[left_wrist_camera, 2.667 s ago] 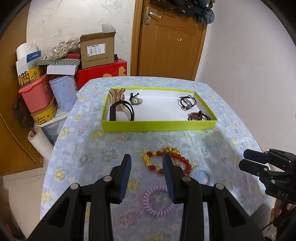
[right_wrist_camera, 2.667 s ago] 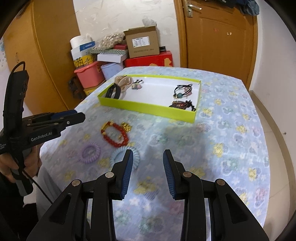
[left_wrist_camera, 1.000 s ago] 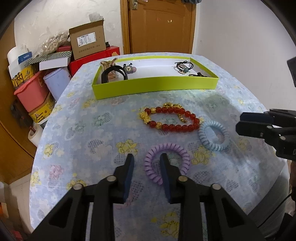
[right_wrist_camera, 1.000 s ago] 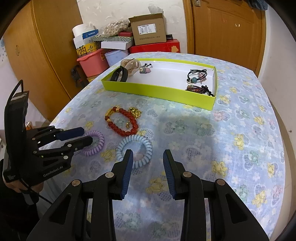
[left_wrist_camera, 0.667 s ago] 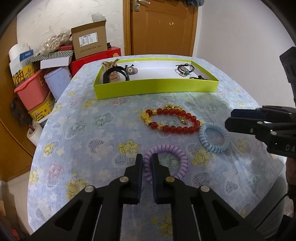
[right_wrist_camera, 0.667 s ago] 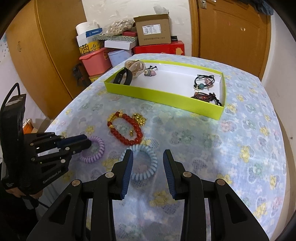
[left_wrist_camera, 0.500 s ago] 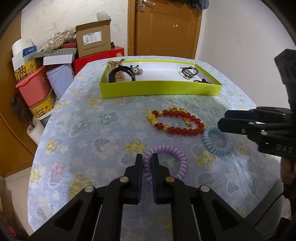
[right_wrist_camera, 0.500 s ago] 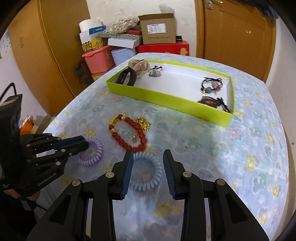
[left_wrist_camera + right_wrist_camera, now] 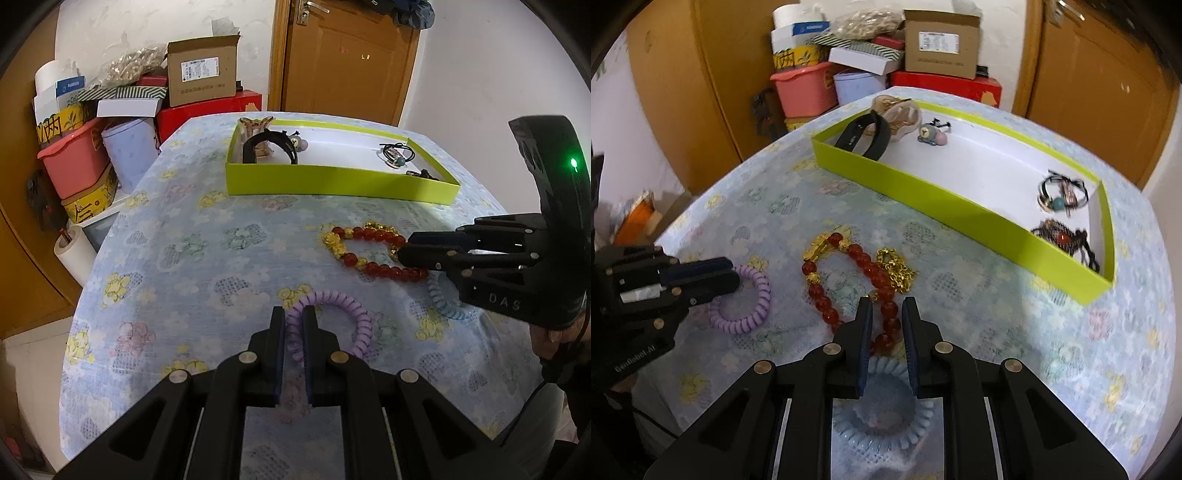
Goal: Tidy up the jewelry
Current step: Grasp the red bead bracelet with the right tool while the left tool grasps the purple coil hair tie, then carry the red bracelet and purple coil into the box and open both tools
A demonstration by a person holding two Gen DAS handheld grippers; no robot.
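Observation:
My left gripper [image 9: 293, 325] is shut on the near left rim of a purple coil hair tie [image 9: 354, 314] lying on the flowered cloth; from the right wrist view that gripper [image 9: 733, 275] grips the purple coil [image 9: 750, 317] at the left. My right gripper [image 9: 886, 325] points steeply down and its jaws are closing on the near beads of the red and gold bead bracelet [image 9: 827, 299], which touch the pads. A pale blue coil tie [image 9: 882, 421] lies under it. The left wrist view has the right gripper [image 9: 402, 251] over the bracelet [image 9: 369, 236] and part of the blue coil [image 9: 441, 301].
A lime green tray [image 9: 332, 181] stands at the far side of the table, holding a black band [image 9: 864, 136], hair ties [image 9: 1060, 195] and small pieces. Boxes and tubs [image 9: 85, 155] are stacked beyond the table's far left. A brown door [image 9: 347, 62] is behind.
My left gripper closed on the purple coil and has stayed there. My right gripper moved off the blue coil, forward and down to the red bracelet, and its jaws narrowed.

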